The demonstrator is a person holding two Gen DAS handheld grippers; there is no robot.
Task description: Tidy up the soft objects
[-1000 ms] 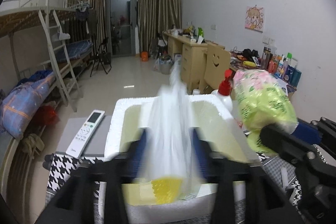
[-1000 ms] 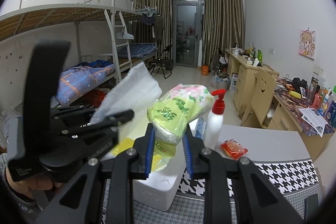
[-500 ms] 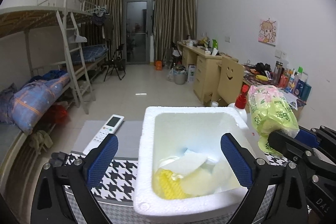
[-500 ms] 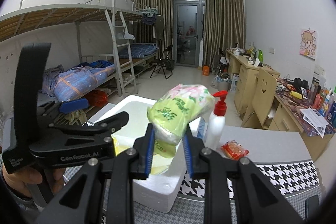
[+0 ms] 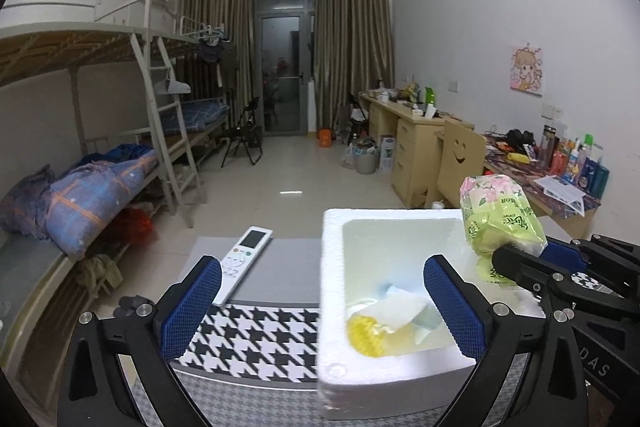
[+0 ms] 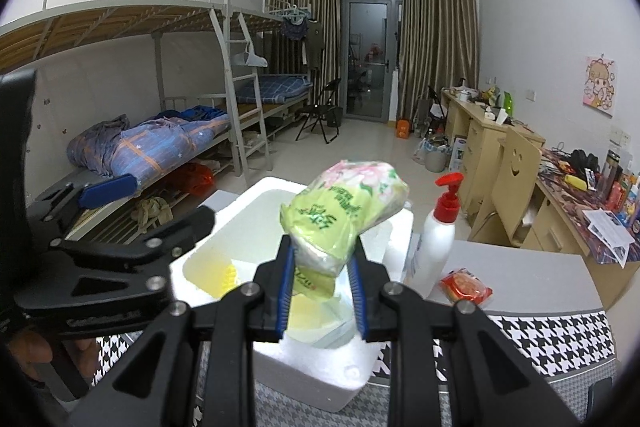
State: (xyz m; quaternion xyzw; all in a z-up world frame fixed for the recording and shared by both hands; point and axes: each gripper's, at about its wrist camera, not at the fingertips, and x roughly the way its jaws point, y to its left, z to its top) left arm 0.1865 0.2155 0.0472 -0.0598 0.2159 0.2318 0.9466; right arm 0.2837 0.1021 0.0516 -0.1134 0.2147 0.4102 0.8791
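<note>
White tissue now down in foam box [image 5: 332,311]; left gripper [image 5: 322,307] opening wide, empty; right gripper [image 6: 322,289] clamping green pack [image 6: 340,211].

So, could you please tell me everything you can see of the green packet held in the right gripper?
The green packet is a soft, crinkly plastic pack, lime green with darker green lettering and pink flowers on its upper end. It looks plump and squashy. The right gripper is shut on its lower part, the blue pads pinching it in. It stands tilted, its top leaning right, above the white foam box, touching nothing else that I can see.
</note>
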